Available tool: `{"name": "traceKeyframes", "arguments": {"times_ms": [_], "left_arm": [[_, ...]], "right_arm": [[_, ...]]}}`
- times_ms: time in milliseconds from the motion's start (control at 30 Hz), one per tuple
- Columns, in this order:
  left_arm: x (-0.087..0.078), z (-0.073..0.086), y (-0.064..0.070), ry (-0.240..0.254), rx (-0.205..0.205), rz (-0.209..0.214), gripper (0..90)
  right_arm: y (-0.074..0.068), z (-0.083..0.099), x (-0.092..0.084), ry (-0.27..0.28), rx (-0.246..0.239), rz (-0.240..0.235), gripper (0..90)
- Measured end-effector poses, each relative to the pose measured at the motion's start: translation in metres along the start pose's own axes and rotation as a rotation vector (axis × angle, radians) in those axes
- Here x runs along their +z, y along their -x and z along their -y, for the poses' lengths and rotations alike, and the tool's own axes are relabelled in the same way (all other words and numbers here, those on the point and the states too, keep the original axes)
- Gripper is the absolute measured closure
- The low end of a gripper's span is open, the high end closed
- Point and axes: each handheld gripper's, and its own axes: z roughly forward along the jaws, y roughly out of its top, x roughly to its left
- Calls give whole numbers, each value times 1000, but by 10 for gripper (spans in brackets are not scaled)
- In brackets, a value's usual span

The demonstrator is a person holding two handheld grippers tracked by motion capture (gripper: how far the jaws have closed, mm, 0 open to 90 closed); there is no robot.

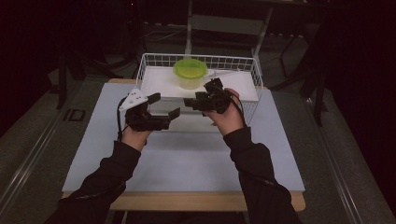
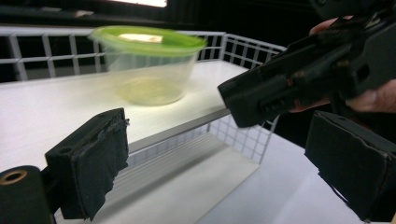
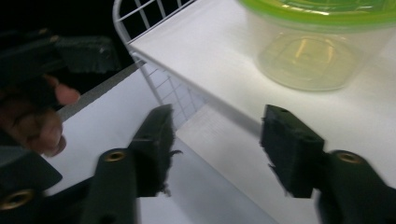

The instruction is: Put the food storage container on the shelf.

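Left gripper (image 1: pixel 164 106): jaws apart, empty | right gripper (image 1: pixel 189 101): jaws apart, empty | green-lidded clear container (image 1: pixel 190 73): beyond fingertips on wire basket shelf (image 1: pixel 156 80), likely awaiting grasp

Green-lidded tub (image 3: pixel 322 42) cut off by top edge, blurred in left gripper view.
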Motion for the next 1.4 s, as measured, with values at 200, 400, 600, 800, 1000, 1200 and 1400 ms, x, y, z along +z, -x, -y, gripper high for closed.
{"name": "traceKeyframes", "arguments": {"times_ms": [200, 400, 600, 800, 1000, 1200, 1400], "left_arm": [[-5, 0, 9, -1, 59, 59, 44], [-11, 8, 14, -31, 62, 97, 20], [-16, 16, 17, -35, 79, 108, 20], [-22, 28, 18, -49, 83, 133, 20], [-28, 43, 15, -71, 79, 144, 20], [-32, 59, 12, -91, 65, 147, 20], [-34, 72, 12, -111, 59, 156, 20]], "right_arm": [[-6, 17, -10, 31, -80, -41, 223], [-10, 41, -20, 77, -115, -40, 179], [-8, 58, -29, 80, -141, -17, 172], [-4, 77, -40, 74, -142, -3, 173], [2, 97, -44, 87, -122, -1, 175], [2, 120, -43, 92, -108, -2, 175], [4, 145, -37, 79, -97, 1, 175]]}}
